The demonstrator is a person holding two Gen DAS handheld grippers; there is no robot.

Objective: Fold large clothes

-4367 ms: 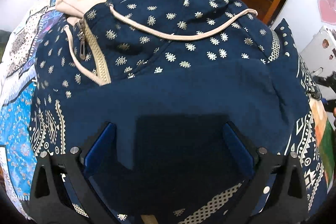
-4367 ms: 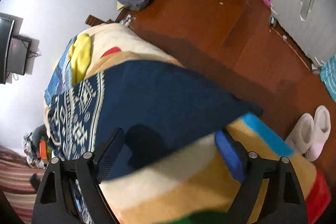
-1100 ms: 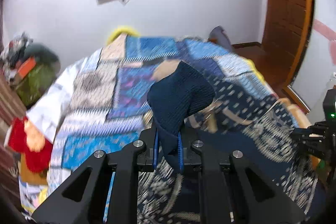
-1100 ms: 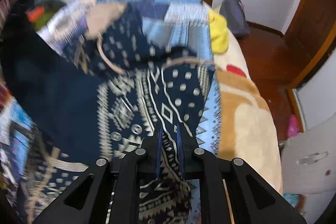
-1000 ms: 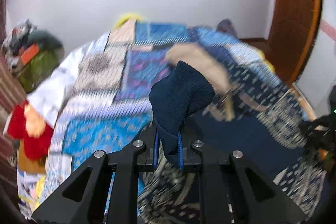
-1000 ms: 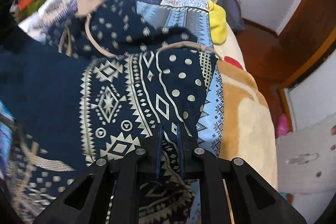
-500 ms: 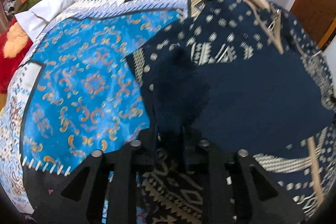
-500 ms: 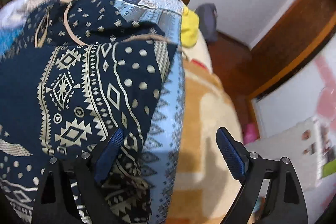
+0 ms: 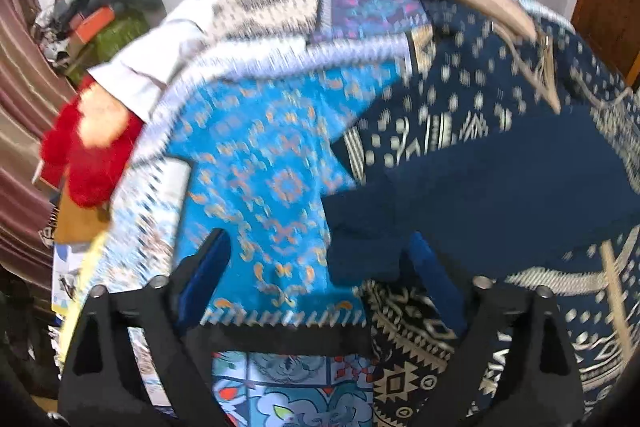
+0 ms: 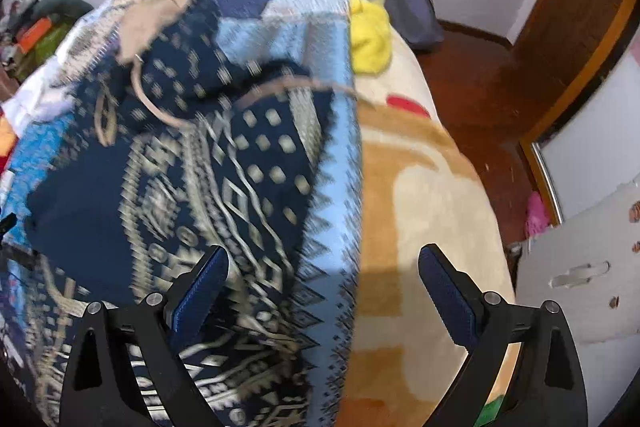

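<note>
My left claw (image 9: 320,267) has its jaws spread wide, gripping nothing; the plain navy sleeve end (image 9: 362,247) of the hooded garment (image 9: 500,155) lies just ahead between the fingertips, over the bright blue patterned bedspread (image 9: 260,167). My right claw (image 10: 322,279) is also spread apart and empty, hovering where the garment's patterned hem meets the light-blue zigzag border of the bedspread near the bed's right edge, with the beige blanket (image 10: 420,195) beyond. The garment lies spread across the middle of the bed, its tan hood (image 10: 154,19) toward the far end. Both views are motion-blurred.
</note>
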